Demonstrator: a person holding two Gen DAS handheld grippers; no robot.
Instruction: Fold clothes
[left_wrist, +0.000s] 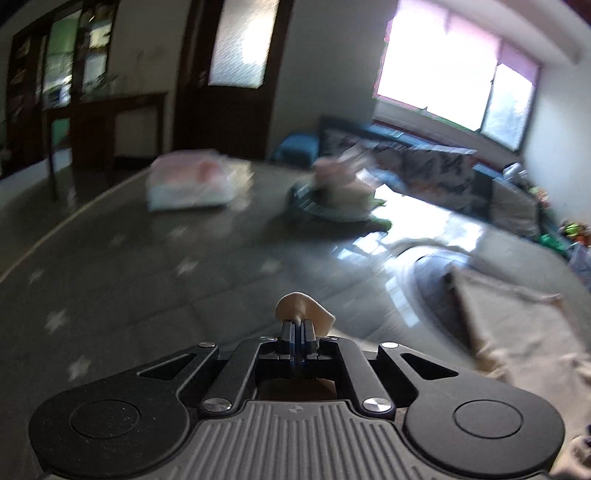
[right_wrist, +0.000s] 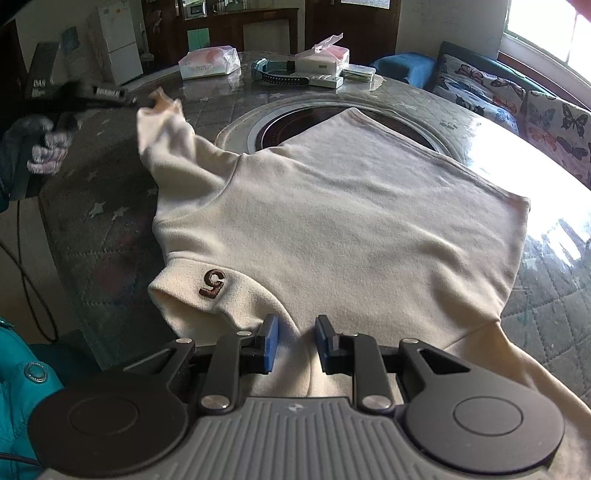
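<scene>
A cream sweater (right_wrist: 332, 214) with a brown "5" on its collar lies spread on the round table (right_wrist: 96, 236). My left gripper (left_wrist: 297, 326) is shut on the cuff of the sweater's left sleeve (left_wrist: 303, 308). In the right wrist view it (right_wrist: 142, 101) holds that sleeve (right_wrist: 166, 136) lifted above the table at the far left. My right gripper (right_wrist: 294, 334) is open, its blue pads on either side of a fold of the sweater near the collar, low over the cloth.
Tissue packs (right_wrist: 210, 61), a watch-like strap (right_wrist: 280, 75) and small boxes (right_wrist: 325, 59) sit at the table's far side. A round hob inset (right_wrist: 295, 114) lies under the sweater's hem. A butterfly-print sofa (right_wrist: 517, 103) stands at the right.
</scene>
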